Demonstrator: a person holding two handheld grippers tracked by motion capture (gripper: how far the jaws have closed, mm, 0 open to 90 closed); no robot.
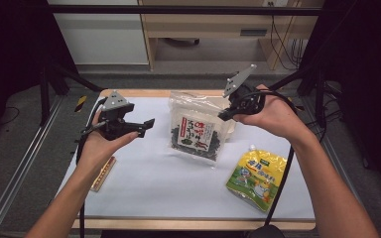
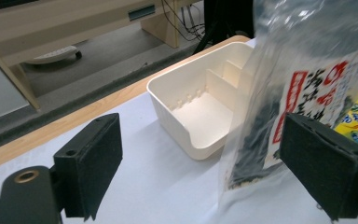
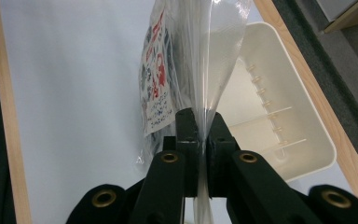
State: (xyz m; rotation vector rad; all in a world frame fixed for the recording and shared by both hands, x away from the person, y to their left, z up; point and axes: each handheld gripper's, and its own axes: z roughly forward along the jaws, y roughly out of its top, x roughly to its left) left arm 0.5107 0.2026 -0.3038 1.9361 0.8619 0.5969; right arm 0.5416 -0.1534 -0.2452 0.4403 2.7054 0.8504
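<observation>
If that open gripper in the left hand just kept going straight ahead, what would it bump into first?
Probably the seaweed bag hanging from the right gripper: it crosses the left gripper path on the right. The white tray lies beyond; depth is uncertain.

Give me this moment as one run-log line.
right gripper: shut on seaweed bag, lifted | left gripper: open, empty | white bin: empty | yellow pouch: on table

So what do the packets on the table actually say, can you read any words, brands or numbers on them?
Clear bag of dark dried food, pinched by the right tool: white label with red and black East Asian characters, too blurred to read.
Yellow pouch: a green band with lettering and a cartoon figure, too small to read.
Wooden ruler: markings too small to read.
White tray: no text.
</observation>
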